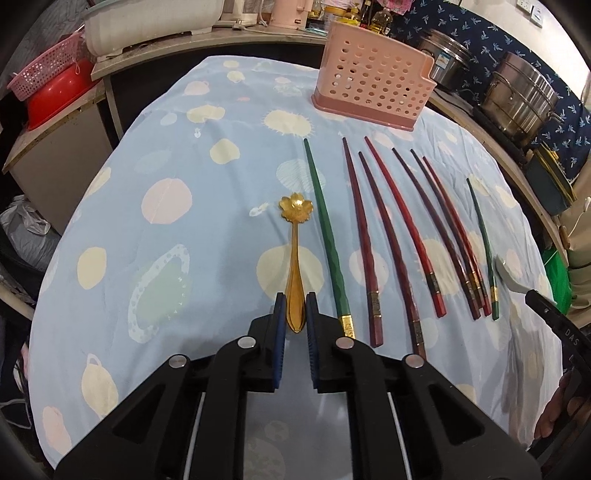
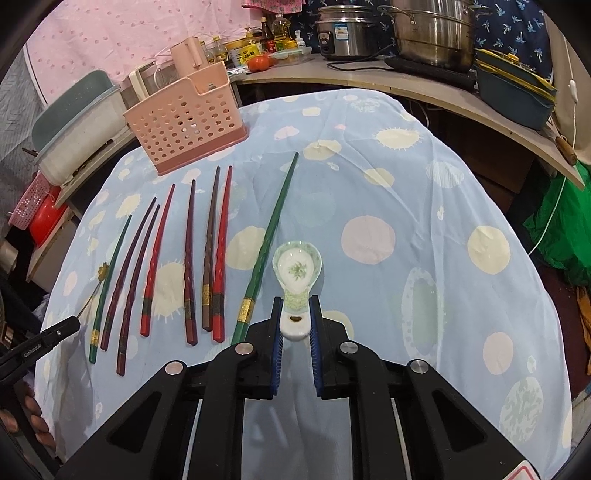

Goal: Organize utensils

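Utensils are lying in a row on the bench, which is wearing a pale blue cloth with pastel spots. In the left wrist view, the left hand-held gripper is clenching the handle of a gold flower-bowled spoon, its blue pads pressing in on both sides. Just to the right a long green chopstick is lying, then six red and maroon chopsticks fanning out, then a second, shorter-looking green chopstick. A pink perforated utensil holder is standing upright at the far edge of the cloth, well apart from the row.

The right wrist view is showing what the left barely catches: the right hand-held gripper is grasping the handle of a white ceramic soup spoon with a green pattern in its bowl. From the left wrist this spoon is appearing only as a pale sliver at the right edge, beside the other gripper's black finger. The right wrist view is also looking into the holder's open top and showing steel pots on the counter behind. The gold spoon is appearing there only as a small shape at far left.
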### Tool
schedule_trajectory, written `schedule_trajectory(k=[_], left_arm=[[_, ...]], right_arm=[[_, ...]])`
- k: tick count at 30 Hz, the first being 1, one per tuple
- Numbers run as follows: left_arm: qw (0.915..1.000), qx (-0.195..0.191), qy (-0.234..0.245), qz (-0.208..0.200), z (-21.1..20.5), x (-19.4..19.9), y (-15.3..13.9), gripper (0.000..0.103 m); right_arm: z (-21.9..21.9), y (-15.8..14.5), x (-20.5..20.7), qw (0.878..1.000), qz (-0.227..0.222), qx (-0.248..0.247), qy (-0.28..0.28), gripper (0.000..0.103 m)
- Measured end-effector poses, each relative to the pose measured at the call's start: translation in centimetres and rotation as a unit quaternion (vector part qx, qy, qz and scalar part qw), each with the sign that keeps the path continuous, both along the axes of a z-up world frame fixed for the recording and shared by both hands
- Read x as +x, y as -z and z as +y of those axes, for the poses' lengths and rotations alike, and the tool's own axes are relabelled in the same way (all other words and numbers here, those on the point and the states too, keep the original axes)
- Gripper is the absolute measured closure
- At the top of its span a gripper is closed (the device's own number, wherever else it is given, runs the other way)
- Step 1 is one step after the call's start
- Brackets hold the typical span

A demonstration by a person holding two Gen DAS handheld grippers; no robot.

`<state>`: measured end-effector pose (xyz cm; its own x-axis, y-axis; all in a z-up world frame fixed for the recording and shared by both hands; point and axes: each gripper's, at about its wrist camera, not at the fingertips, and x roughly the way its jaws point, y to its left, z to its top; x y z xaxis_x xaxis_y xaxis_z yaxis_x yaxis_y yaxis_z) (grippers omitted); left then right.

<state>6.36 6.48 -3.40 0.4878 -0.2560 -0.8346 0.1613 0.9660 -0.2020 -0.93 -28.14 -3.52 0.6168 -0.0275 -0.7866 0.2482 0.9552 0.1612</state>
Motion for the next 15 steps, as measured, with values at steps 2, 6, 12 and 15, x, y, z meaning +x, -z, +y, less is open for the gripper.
schedule_trajectory(k=[2, 6, 12, 15], left_arm=[[1.0000, -0.001, 0.000, -0.007, 0.0, 0.1, -0.6, 0.093], [0.9998, -0.002, -0.005, -0.017, 0.2, 0.7, -1.5, 0.093], [0.9996, -0.003, -0.007, -0.027, 0.3, 1.1, -2.6, 0.093], [0.9994, -0.003, -0.005, -0.033, 0.3, 1.2, -3.2, 0.094]], right_arm=[[0.0, -0.3, 0.1, 1.000, -0.004, -0.001, -0.001, 0.091], [-0.3, -0.3, 0.4, 1.000, -0.007, 0.001, 0.000, 0.091], [-0.6, -0.4, 0.4, 1.000, -0.010, 0.008, 0.005, 0.091], [-0.7, -0.7, 0.5, 1.000, -0.013, 0.010, 0.005, 0.091]])
